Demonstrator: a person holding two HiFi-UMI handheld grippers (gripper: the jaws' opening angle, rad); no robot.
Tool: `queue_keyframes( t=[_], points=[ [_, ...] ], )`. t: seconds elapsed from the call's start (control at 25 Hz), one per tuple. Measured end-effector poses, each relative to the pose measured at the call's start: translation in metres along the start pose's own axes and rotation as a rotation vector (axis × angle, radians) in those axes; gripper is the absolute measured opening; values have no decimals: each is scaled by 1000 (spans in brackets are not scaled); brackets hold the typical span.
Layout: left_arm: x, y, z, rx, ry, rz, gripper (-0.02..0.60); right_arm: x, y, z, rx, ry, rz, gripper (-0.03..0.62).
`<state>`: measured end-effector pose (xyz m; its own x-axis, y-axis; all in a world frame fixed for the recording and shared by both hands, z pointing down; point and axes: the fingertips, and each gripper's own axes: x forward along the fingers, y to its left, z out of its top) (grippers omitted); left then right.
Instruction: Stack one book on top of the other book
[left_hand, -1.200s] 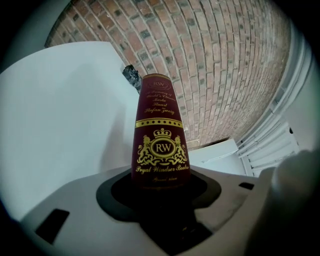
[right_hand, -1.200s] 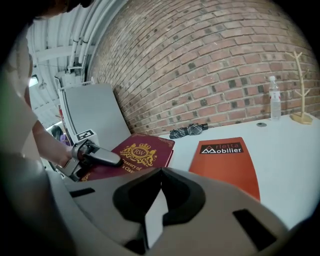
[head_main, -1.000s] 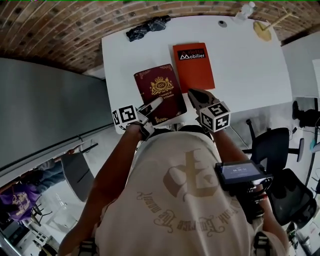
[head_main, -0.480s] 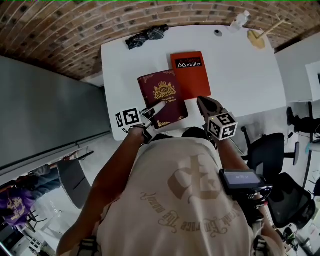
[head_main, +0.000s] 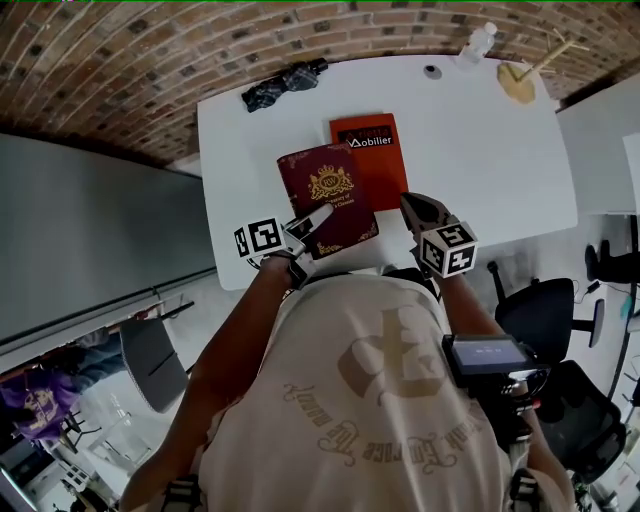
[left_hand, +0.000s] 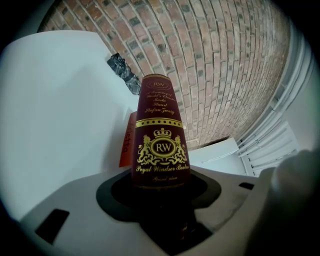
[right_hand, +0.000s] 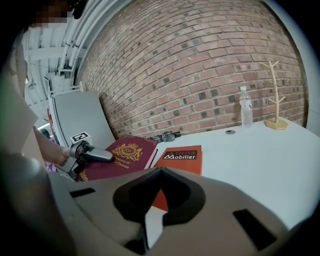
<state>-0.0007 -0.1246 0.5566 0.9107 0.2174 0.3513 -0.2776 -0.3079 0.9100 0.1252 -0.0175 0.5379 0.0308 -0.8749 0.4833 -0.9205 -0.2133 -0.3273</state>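
A maroon book (head_main: 327, 192) with a gold crest lies on the white table (head_main: 480, 150), its right edge over the left edge of the orange book (head_main: 372, 158). My left gripper (head_main: 305, 222) is shut on the maroon book's near corner. In the left gripper view the maroon book (left_hand: 160, 145) runs out from between the jaws of the left gripper (left_hand: 161, 187), with the orange book (left_hand: 126, 145) beneath it. My right gripper (head_main: 418, 208) hovers just right of the orange book's near corner, shut and empty. Past the right gripper (right_hand: 161, 172) I see the orange book (right_hand: 181, 156) and the maroon book (right_hand: 125, 155).
A dark crumpled bundle (head_main: 283, 84) lies at the table's far left. A clear bottle (head_main: 478, 42), a small round cap (head_main: 432, 72) and a wooden branch stand (head_main: 525, 75) sit at the far right. An office chair (head_main: 548, 308) stands by the near right corner.
The left gripper has slid the maroon book farther onto the table, and its edge now overlaps the orange book. The right gripper has drifted right, off the orange book's near edge.
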Motion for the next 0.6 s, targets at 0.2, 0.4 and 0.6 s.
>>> queue_keyframes(
  t=[0.2, 0.4, 0.6],
  points=[
    [25, -7, 6, 5, -3, 32, 235, 1, -24, 7, 8, 1, 27, 21],
    [52, -16, 10, 18, 9, 47, 236, -1, -44, 14, 16, -9, 43, 21],
    [78, -17, 14, 28, 31, 75, 236, -5, -63, 13, 33, -10, 44, 21]
  ],
)
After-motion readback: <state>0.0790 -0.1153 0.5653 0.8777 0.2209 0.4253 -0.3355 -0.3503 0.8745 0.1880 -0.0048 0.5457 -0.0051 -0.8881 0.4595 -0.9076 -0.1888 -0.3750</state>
